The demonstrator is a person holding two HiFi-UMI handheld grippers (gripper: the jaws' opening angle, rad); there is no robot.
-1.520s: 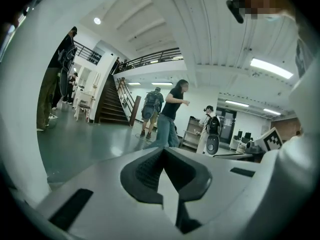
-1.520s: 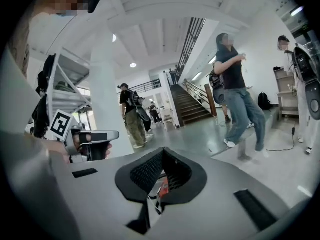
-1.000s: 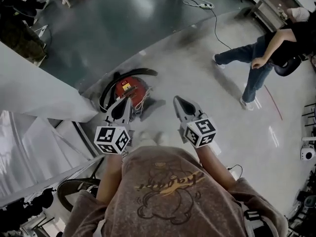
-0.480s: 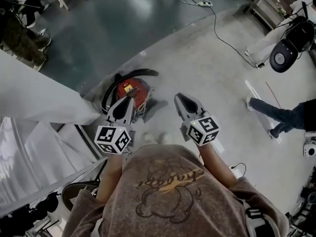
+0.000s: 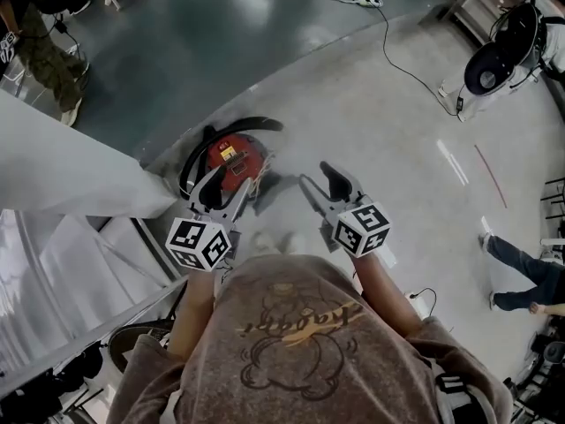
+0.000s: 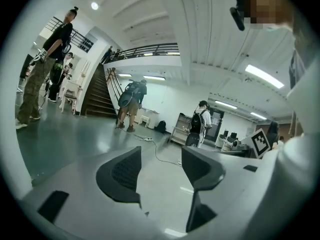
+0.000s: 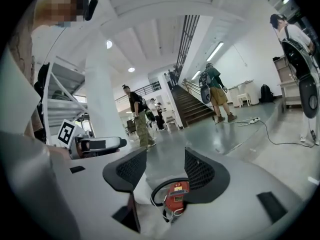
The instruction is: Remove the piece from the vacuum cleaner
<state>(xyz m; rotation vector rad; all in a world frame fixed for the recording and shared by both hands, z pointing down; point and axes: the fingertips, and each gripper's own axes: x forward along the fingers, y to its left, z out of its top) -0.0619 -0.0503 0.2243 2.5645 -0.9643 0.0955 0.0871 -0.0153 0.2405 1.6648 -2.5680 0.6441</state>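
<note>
Evidently the approach has barely begun. Both tools have just been opening. The left tool [image 5: 228,184] has its jaws spread wide with nothing between them, only bare floor [image 5: 380,95] beyond. The right tool [image 5: 318,177] is spread just as wide and grips nothing. Its own view frames the vacuum cleaner [image 7: 175,196] low between its jaws, but well beyond them.

The red vacuum cleaner sits on the floor left of centre, just beyond the left tool in the head view. A black hose [image 5: 231,127] curls round its far and left sides. Which piece is to come off cannot be told from here, though the hose seems likely.

To do this well, I would bring both tools down and tip them toward the machine, keeping the jaws wide until the pads lie either side of the part. One tool should steady the red body. The other should take the piece close to its joint and pull straight along the socket, so the machine does not drag.
</note>
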